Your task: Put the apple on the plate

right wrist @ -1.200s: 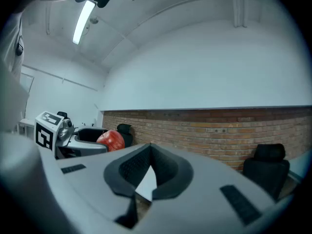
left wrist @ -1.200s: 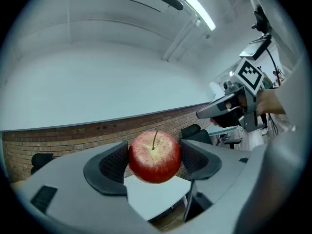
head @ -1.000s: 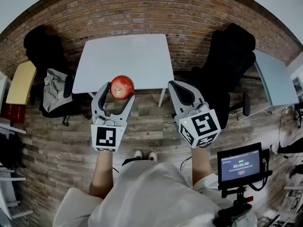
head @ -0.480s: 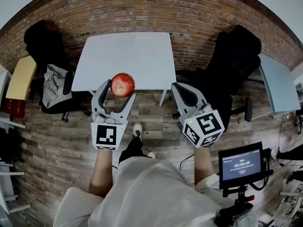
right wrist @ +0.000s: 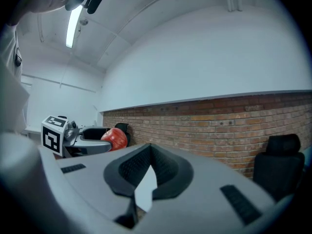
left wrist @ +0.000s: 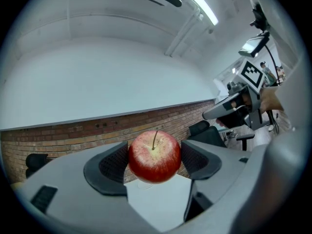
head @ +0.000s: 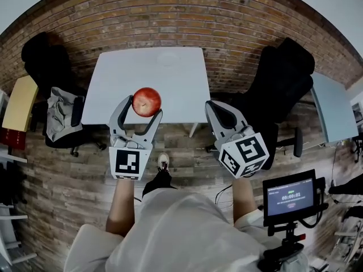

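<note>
A red apple (head: pixel 146 101) sits between the jaws of my left gripper (head: pixel 142 104), which is shut on it and held in the air in front of the near edge of a white table (head: pixel 125 81). In the left gripper view the apple (left wrist: pixel 154 156) fills the gap between the two pads, stem up. A pale plate (head: pixel 168 57), hard to make out, lies at the table's far middle. My right gripper (head: pixel 218 110) is held level beside it, its pads (right wrist: pixel 165 172) shut together on nothing. The right gripper view catches the apple (right wrist: pixel 115 137) at the left.
Black office chairs stand at the table's left (head: pixel 42 50) and right (head: pixel 283 72). Another chair with grey cloth (head: pixel 61 109) is at the left, beside a yellow table (head: pixel 18 102). A light table (head: pixel 334 109) and a monitor on a stand (head: pixel 290 197) are at the right.
The table has drawn a little closer and one foot has stepped forward. Both grippers keep the same pose, the apple still held in the left one.
</note>
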